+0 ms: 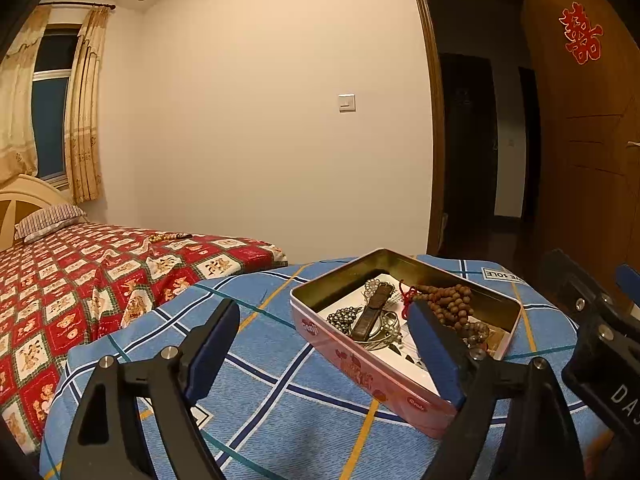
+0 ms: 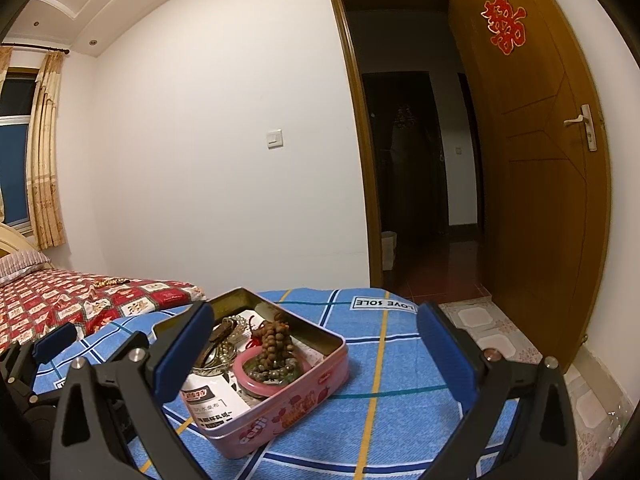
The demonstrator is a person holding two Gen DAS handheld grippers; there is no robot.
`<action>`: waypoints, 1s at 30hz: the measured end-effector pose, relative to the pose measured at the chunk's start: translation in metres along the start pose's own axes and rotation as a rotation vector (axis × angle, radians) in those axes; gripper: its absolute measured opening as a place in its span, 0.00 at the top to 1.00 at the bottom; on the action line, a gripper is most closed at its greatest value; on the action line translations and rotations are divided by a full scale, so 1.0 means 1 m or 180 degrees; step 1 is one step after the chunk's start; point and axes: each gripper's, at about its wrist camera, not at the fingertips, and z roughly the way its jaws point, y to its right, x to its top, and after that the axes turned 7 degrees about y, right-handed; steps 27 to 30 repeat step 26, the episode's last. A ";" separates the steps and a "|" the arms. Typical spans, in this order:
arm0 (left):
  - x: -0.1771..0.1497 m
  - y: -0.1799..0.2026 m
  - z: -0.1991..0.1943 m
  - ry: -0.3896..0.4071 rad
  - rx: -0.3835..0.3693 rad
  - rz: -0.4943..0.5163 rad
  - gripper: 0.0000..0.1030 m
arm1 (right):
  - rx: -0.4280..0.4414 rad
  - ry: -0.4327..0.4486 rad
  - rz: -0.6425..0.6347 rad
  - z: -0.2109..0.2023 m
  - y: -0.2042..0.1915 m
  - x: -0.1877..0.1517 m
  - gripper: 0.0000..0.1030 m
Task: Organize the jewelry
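A pink tin box sits open on the blue plaid quilt. It holds brown wooden beads, a dark strap, grey beads and a metal bangle. In the right wrist view the tin also shows a pink bangle under the wooden beads. My left gripper is open and empty, just left of and above the tin. My right gripper is open and empty, above the tin's right side. A beaded string lies far off on the red bedspread.
The red patterned bed with a striped pillow is to the left. An open wooden door and dark doorway stand to the right. Tiled floor lies beyond the quilt's edge.
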 end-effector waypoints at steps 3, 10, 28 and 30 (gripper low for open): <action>0.000 0.000 0.000 -0.0004 0.0003 0.0003 0.16 | -0.0009 -0.0002 0.0009 0.000 0.001 0.000 0.00; 0.000 0.001 0.001 -0.0048 -0.0028 0.0016 0.15 | -0.0030 0.0000 0.0025 -0.002 0.003 0.001 0.00; 0.000 0.003 0.003 -0.0101 -0.0119 -0.0054 0.15 | -0.0233 -0.0186 0.0192 0.004 0.014 -0.001 0.00; 0.000 0.003 0.003 -0.0101 -0.0119 -0.0054 0.15 | -0.0233 -0.0186 0.0192 0.004 0.014 -0.001 0.00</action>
